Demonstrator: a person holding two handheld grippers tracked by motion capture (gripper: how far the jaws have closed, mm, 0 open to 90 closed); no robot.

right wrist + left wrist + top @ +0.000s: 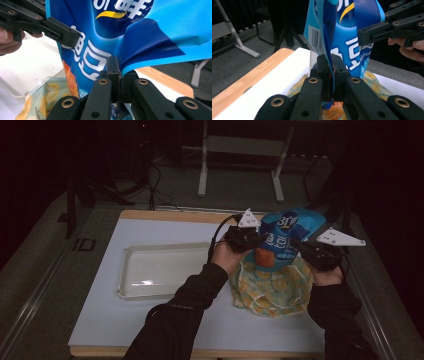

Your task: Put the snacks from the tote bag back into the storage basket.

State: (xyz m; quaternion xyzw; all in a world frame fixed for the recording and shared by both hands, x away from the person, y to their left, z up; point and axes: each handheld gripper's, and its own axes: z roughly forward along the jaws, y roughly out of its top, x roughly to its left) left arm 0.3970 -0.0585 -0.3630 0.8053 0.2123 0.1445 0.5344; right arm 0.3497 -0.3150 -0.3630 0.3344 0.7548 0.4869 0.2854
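A: High view first. Left claw (pixel 248 240) and right claw (pixel 305 249) raised above the right half of the bench (pixel 100 320), each pinching one side edge of the blue snack bag (pixel 285 237).
B: Hands?
A: Left hand (pixel 227 257) coming up from a bent, dark-sleeved forearm, wrist cocked toward the bag; right hand (pixel 327 272) under its claw, forearm rising steeply from the bottom right corner. Grey plates on top of both.
B: And below the bag?
A: Yellow patterned bag (pixel 272 290) lying on the bench just beneath, overlapped by the blue one's lower end. White tray (pixel 150 270) to the left, well apart.

B: Left gripper view?
A: Black jaws pressed together on a thin side edge of the blue snack bag (pixel 344 37), film standing upright between the pads. Barcode facing the camera. Right claw (pixel 372 35) entering from the right, clamped on the far edge, fingers (pixel 409 47) behind it.
B: Under it?
A: Yellow patterned bag (pixel 374 86) low down, on the bench (pixel 274 82).

B: Right gripper view?
A: Same picture mirrored: jaws closed tight on the blue snack bag (pixel 100 45), film creased above the pinch. Left claw (pixel 67 35) gripping the opposite edge, upper left, fingers (pixel 7 40) behind. Yellow patterned bag (pixel 47 97) lower left, white tray (pixel 32 75) rim beyond.
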